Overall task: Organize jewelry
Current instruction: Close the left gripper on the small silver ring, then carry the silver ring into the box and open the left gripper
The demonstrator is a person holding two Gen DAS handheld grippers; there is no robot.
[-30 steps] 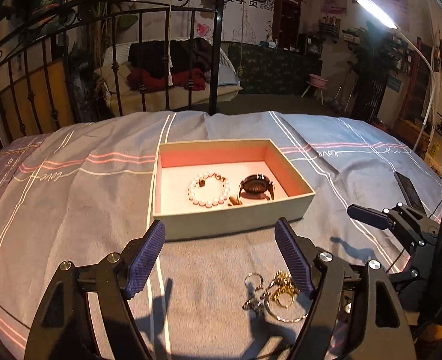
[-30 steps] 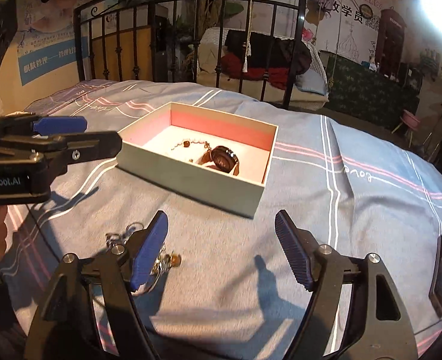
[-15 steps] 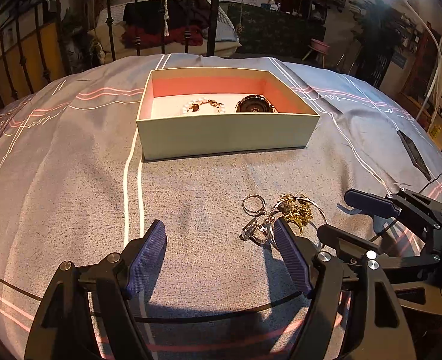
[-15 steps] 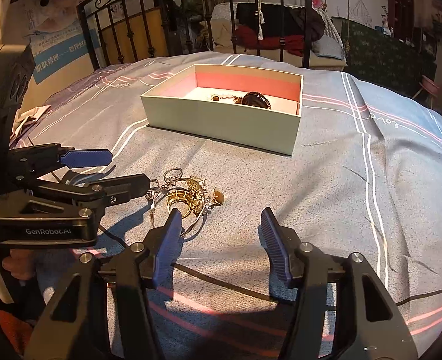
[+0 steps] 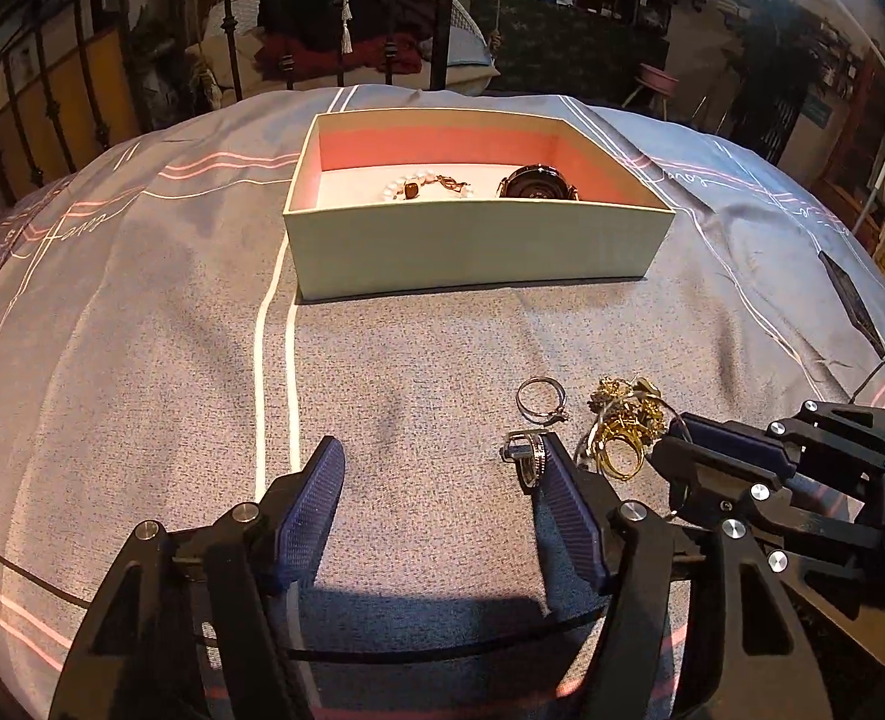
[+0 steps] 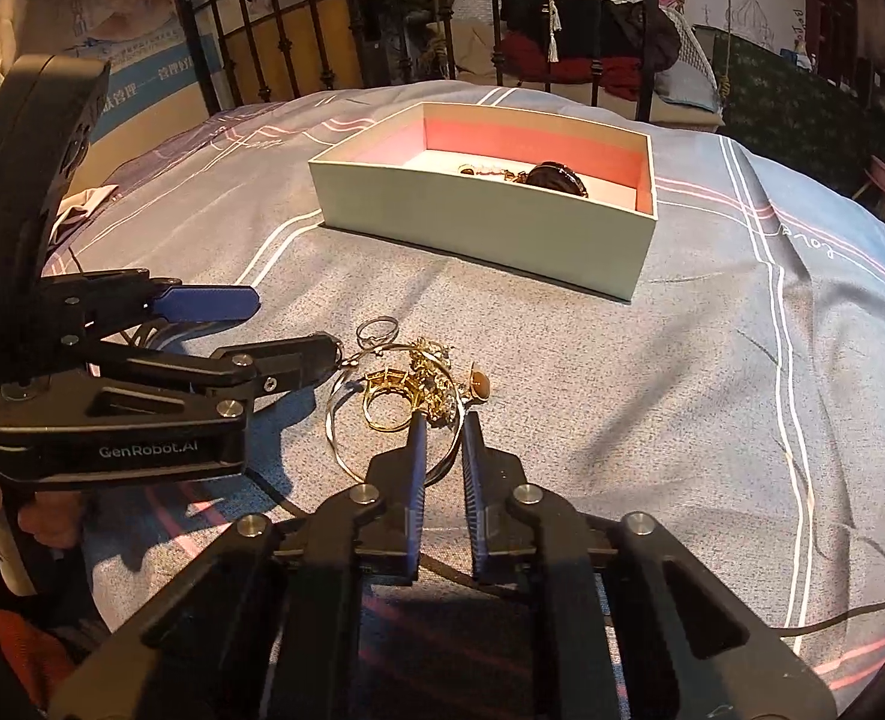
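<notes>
An open box with a pink lining sits on the bed; it holds a pearl bracelet and a dark watch. The box also shows in the right wrist view. A pile of gold jewelry lies on the bedspread with a silver ring beside it. My right gripper is nearly shut around the near edge of the pile and a thin bangle. My left gripper is open, its right finger beside a silver ring.
The grey striped bedspread covers the bed. A black iron bed frame stands behind. A dark flat object lies at the right edge of the bed. A cable runs across the near side.
Both grippers have moved down and in toward the jewelry pile. My right gripper has closed from open to almost shut on the pile. The left stays open.
</notes>
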